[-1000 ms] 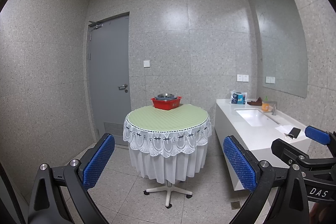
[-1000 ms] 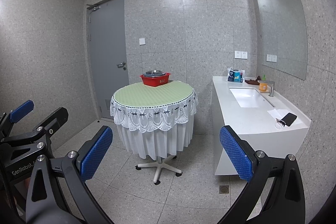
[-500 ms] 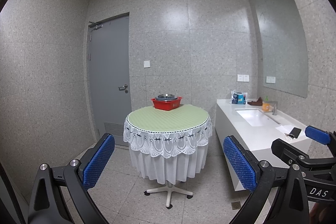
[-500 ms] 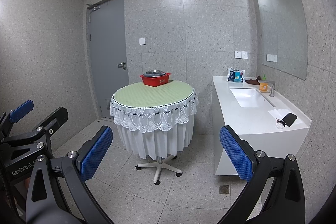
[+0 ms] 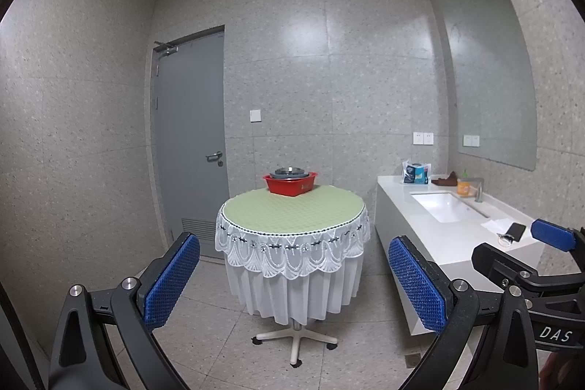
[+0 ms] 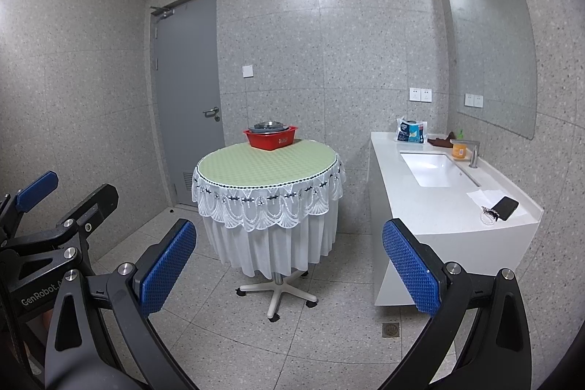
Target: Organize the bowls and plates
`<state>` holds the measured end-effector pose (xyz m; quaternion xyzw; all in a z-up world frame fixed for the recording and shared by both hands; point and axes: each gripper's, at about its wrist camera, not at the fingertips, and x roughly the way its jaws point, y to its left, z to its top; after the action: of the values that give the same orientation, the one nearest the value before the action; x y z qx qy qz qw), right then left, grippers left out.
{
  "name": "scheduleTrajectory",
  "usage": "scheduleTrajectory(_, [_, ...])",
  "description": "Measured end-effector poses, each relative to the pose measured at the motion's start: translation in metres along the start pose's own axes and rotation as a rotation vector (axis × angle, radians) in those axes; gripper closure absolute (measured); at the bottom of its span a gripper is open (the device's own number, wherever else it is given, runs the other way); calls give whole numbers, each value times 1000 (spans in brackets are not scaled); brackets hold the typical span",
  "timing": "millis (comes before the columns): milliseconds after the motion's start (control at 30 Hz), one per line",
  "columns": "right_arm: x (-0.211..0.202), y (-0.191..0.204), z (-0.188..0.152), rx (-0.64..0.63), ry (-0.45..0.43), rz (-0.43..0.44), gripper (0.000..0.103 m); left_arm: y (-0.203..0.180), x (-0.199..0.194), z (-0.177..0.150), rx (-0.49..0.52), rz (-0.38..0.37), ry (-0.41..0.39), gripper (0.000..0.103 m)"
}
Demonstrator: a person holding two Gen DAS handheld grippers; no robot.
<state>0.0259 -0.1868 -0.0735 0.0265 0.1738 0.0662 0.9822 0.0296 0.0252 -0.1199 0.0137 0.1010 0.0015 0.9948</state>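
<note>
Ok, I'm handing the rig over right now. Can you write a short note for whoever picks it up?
Left hand-held gripper: open, empty, held well short of the round table.
Right hand-held gripper: open, empty, also short of the table.
The dishes sit stacked in a red basin at the table's far edge; how many there are cannot be told from here.
The counter with the sink is on the right.
Done: nothing visible yet.
Left: approach the table, take out the dishes, sort plates and bowls.
</note>
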Motion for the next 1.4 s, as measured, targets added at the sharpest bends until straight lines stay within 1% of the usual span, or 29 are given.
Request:
scheduleTrajectory(967, [10, -12, -1, 8, 14, 10, 0, -15, 8, -2, 9, 15, 5, 1])
scheduleTrajectory(1200, [19, -14, -2, 10, 23, 16, 0, -18, 12, -1, 11, 25, 11, 1])
scheduleTrajectory(1400, [34, -16, 4, 13, 35, 28, 0, -19, 22, 1, 12, 35, 21, 1])
